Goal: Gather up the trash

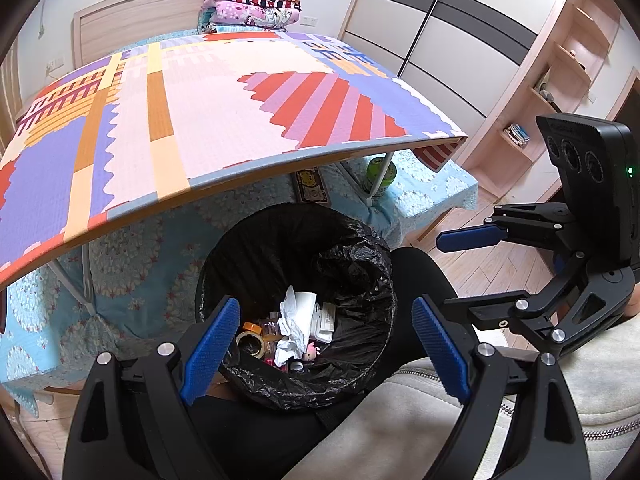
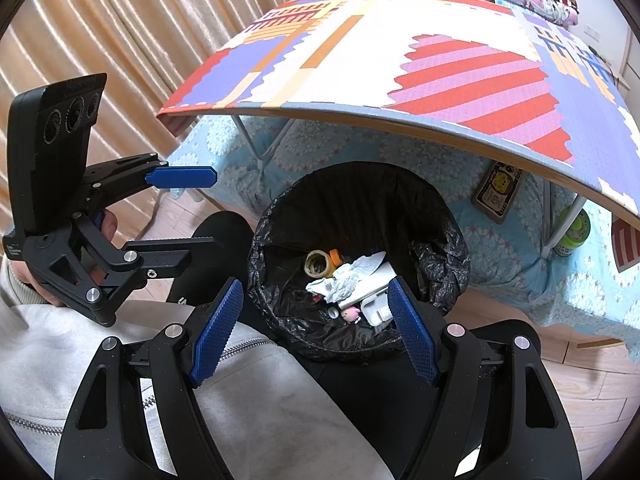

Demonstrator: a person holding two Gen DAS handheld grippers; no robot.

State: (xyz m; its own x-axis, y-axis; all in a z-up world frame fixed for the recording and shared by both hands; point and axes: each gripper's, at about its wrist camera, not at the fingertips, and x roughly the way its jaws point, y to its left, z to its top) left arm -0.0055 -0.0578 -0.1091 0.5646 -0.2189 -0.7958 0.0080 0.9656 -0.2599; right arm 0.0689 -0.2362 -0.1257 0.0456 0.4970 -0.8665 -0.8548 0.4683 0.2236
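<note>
- Your left gripper (image 1: 326, 344) and right gripper (image 2: 314, 328) both hang over the bin, jaws spread wide, holding nothing.
- The round bin with the black plastic bag (image 2: 436, 256) sits by your knees, easy to drop things in.
- The trash, a crumpled white tissue (image 2: 344, 280) and a tape roll (image 2: 316, 262), lies inside.
- The colourful foam mat surface (image 1: 224, 112) looks bare.
- I can't read any writing.

Trash bin (image 1: 296, 304) as landmark: its near rim is hidden behind the left hand-held gripper (image 1: 324, 344) and the person's dark legs. Small items under the crumpled tissue (image 1: 294, 320) are too small to identify. Beyond the bin, the green bottle (image 1: 378, 176) is half hidden under the surface (image 1: 200, 120) edge, label unreadable.
</note>
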